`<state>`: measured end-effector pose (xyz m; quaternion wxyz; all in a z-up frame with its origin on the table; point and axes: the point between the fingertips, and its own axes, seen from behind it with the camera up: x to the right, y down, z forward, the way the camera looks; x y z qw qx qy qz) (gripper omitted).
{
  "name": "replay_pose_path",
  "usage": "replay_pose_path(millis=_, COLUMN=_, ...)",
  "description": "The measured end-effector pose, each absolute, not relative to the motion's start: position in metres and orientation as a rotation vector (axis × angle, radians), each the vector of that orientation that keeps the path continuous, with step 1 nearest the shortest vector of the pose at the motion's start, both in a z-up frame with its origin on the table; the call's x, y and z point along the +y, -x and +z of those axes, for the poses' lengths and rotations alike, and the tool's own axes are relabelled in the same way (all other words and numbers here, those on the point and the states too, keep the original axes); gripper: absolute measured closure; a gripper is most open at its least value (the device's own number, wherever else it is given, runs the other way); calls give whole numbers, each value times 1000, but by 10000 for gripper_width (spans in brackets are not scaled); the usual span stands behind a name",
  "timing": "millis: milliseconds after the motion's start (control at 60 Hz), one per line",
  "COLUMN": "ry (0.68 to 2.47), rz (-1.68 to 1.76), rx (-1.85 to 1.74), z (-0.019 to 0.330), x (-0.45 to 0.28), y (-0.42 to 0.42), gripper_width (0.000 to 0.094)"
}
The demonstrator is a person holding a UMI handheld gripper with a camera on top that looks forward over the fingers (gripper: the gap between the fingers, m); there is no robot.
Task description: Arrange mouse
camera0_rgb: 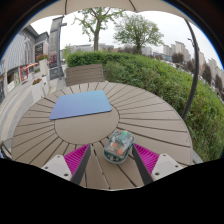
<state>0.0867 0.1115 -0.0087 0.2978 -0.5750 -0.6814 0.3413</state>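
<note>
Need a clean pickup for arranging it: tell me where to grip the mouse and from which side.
Grip the mouse across its two long flanks, at mid-body, coming in from its near end. It already lies lengthwise between the open jaws of the gripper on the slatted round table, its narrow width spanning the pads, so probably only closing is needed. The blue mat lies beyond.

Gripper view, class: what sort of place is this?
Probably an outdoor seating spot in a town: a round slatted wooden table, a hedge, trees and buildings beyond. A mouse sits between the open jaws.
</note>
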Motion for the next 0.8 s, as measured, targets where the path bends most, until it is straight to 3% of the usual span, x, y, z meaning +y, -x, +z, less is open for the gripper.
replay_pose_path(millis=317, ry=1522, rz=925, rx=-1864, z=-16, x=98, y=-49, gripper_width=78)
replay_pose_path(millis=433, ry=1520, rz=905, rx=-1867, z=-15, x=99, y=-47, gripper_width=176)
replay_pose_path(millis=467, ry=1513, rz=906, rx=-1876, z=-16, x=98, y=-47, gripper_width=282)
replay_pose_path(millis=500, ry=1485, rz=880, rx=-1884, z=-15, x=101, y=-44, gripper_width=513)
replay_pose_path(millis=617, ry=1403, rz=829, rx=-1947, z=-11, x=98, y=-37, gripper_width=556)
replay_pose_path(millis=800, ry=1402, rz=989, rx=-1881, z=72, x=53, y=12, gripper_width=556)
